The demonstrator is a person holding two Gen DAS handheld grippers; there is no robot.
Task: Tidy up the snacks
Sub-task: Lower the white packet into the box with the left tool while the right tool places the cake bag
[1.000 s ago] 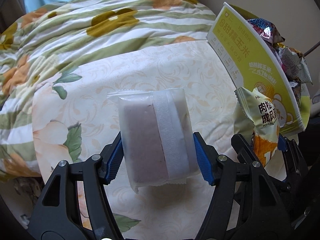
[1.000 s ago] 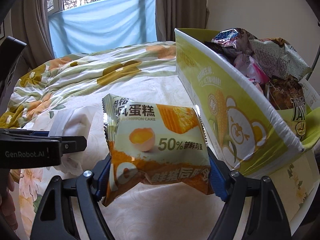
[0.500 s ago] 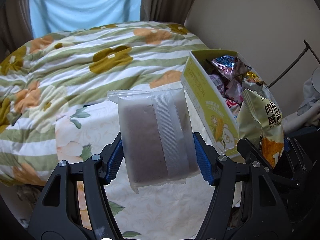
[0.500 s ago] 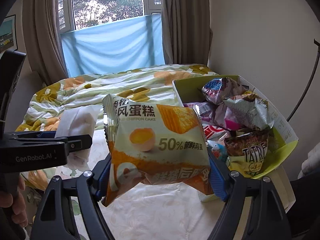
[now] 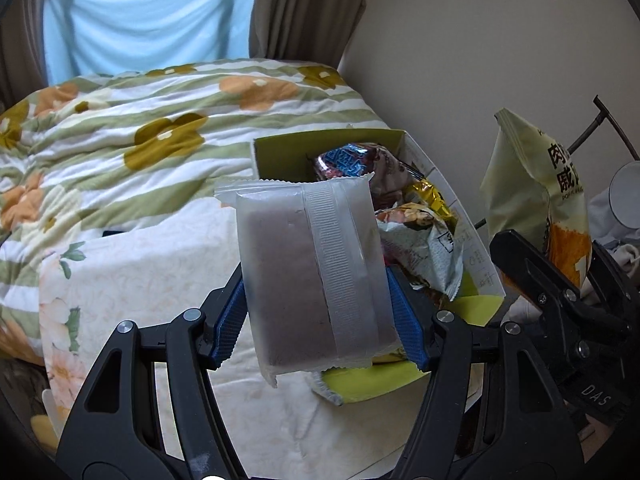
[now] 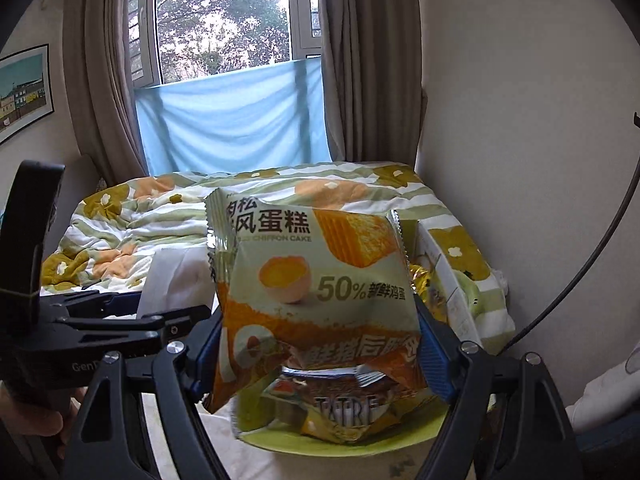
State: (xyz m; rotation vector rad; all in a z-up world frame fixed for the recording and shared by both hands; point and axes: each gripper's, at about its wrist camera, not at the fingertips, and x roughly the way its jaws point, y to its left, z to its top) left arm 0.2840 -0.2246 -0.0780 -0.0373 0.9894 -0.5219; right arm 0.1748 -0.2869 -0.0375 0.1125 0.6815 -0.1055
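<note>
With both packets carried at once, left gripper [image 5: 320, 320] clamps a frosted cake packet [image 5: 312, 276] between its blue pads; right gripper [image 6: 320, 344] pinches the chiffon cake packet [image 6: 316, 300]. Beyond the fingertips: green snack box [image 5: 460, 216], heaped full. Risk: dropped packets may slide off the heap onto the bedsheet [image 5: 152, 280].

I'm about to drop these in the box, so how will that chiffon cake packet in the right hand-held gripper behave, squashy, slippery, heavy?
The chiffon cake packet looks puffy and soft; the right hand-held gripper dents its sides, so it probably squashes easily. Its glossy film may be slippery. It holds its shape upright, so it is likely light and should land gently in the snack box.
</note>
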